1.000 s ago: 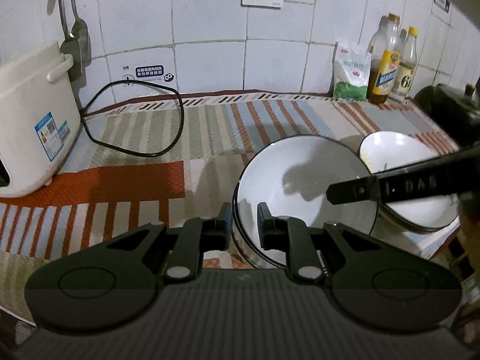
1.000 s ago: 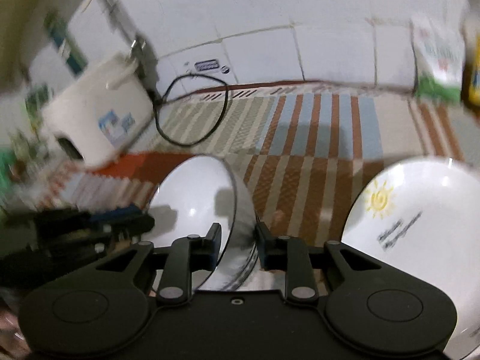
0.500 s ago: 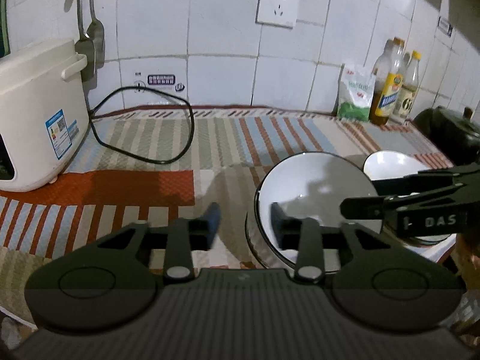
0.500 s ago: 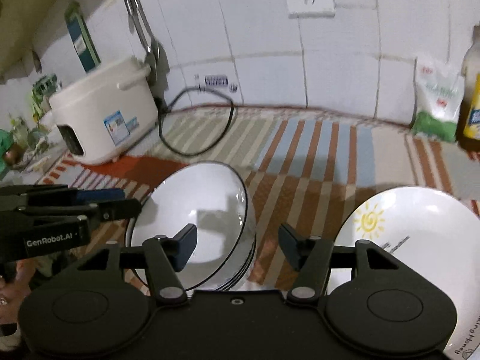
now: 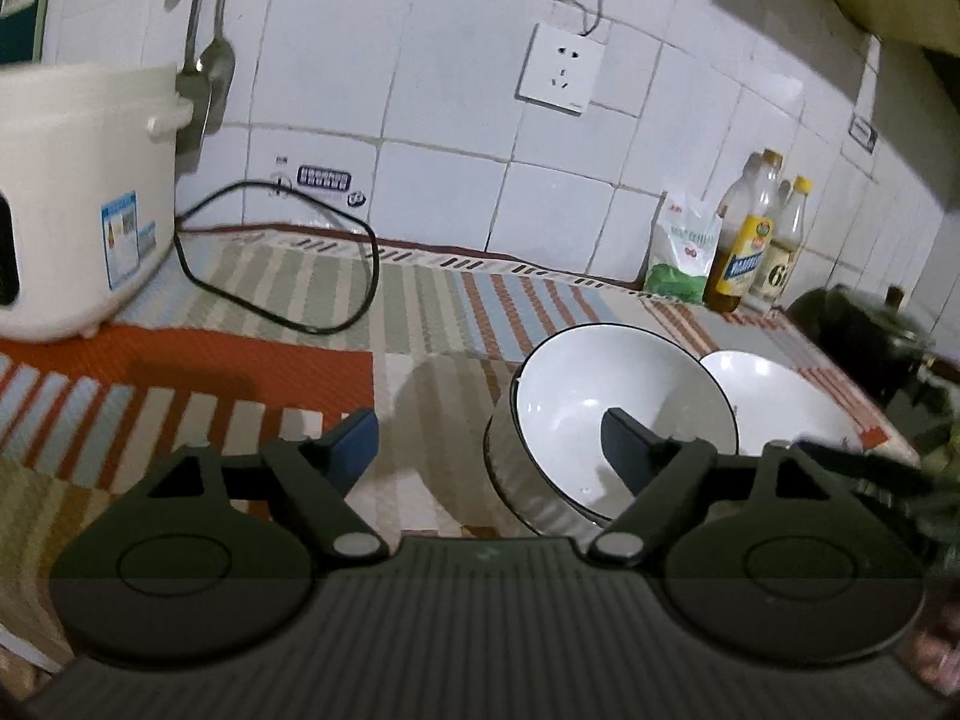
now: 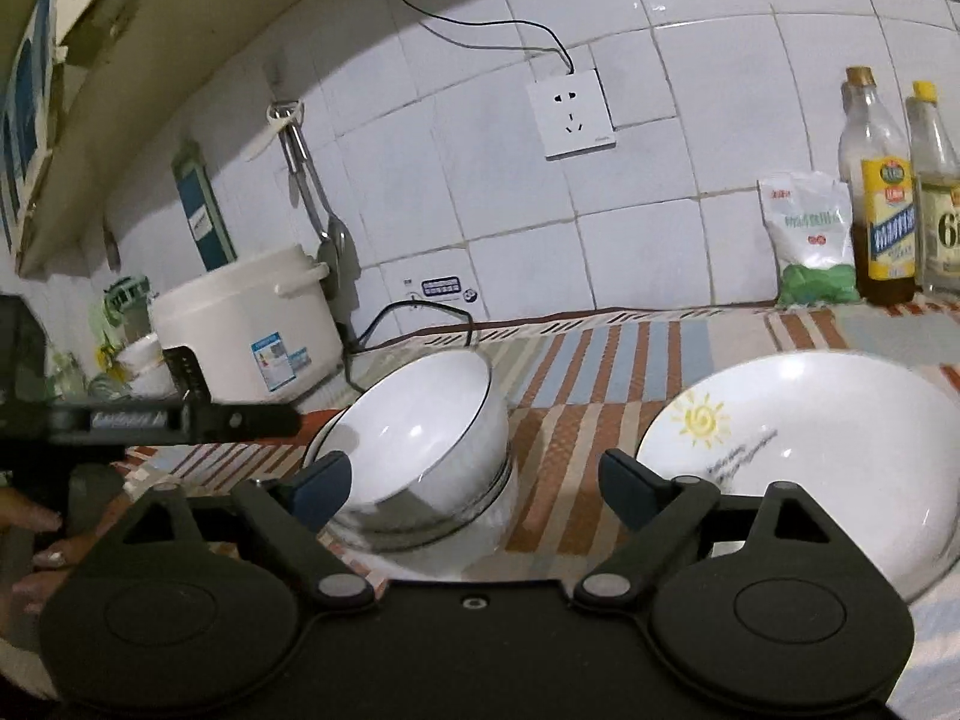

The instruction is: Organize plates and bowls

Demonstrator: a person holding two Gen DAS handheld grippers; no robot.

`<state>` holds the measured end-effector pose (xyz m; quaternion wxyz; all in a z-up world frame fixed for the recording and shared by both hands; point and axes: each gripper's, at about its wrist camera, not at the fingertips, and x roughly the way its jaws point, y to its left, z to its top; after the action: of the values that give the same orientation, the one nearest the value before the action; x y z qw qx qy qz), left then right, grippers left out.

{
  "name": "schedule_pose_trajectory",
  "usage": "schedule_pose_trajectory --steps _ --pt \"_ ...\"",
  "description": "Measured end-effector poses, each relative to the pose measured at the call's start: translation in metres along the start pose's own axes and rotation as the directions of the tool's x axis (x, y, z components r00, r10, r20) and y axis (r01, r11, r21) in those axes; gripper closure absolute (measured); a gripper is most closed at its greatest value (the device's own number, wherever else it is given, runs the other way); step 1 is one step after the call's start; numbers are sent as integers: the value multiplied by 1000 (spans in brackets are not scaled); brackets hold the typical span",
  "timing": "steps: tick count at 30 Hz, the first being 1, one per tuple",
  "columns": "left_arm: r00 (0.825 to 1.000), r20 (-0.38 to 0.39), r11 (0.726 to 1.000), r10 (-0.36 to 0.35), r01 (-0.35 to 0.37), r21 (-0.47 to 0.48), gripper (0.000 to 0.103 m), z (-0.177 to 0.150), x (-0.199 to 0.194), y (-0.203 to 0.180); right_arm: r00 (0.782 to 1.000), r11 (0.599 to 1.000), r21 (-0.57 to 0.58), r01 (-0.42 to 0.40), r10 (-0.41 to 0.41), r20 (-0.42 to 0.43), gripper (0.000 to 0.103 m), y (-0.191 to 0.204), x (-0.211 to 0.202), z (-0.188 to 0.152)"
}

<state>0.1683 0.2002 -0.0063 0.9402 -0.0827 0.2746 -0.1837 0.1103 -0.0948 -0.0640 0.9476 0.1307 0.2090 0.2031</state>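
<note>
A stack of white bowls with dark rims [image 5: 606, 402] sits tilted on the striped mat; it also shows in the right wrist view [image 6: 432, 432]. A white plate with a yellow sun print [image 6: 810, 450] lies to its right, seen too in the left wrist view [image 5: 780, 402]. My left gripper [image 5: 489, 441] is open and empty, its right finger in front of the bowls. My right gripper [image 6: 474, 480] is open and empty, held just before the bowls, between them and the plate.
A white rice cooker [image 5: 72, 204] with a looped black cord [image 5: 288, 264] stands at the back left. Oil bottles [image 5: 750, 240] and a white-green bag [image 5: 684, 258] stand at the back right. A dark pot [image 5: 864, 324] is at the far right. Ladles [image 5: 207, 60] hang on the tiled wall.
Both grippers were shut on the bowl rim, then opened wide and let go. Both have pulled back and up from the bowl stack.
</note>
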Motion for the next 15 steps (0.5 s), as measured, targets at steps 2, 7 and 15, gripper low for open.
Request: schedule_pose_trajectory --steps 2,7,15 --pt "1000 -10 999 -20 19 -44 21 0 5 7 1000 998 66 -18 18 -7 10 -3 4 -1" --pt "997 -63 995 -50 44 -91 21 -3 19 18 995 983 185 6 12 -95 10 -7 25 8" --pt "981 -167 988 -95 73 -134 21 -6 44 24 955 933 355 52 58 -292 17 -20 64 17"
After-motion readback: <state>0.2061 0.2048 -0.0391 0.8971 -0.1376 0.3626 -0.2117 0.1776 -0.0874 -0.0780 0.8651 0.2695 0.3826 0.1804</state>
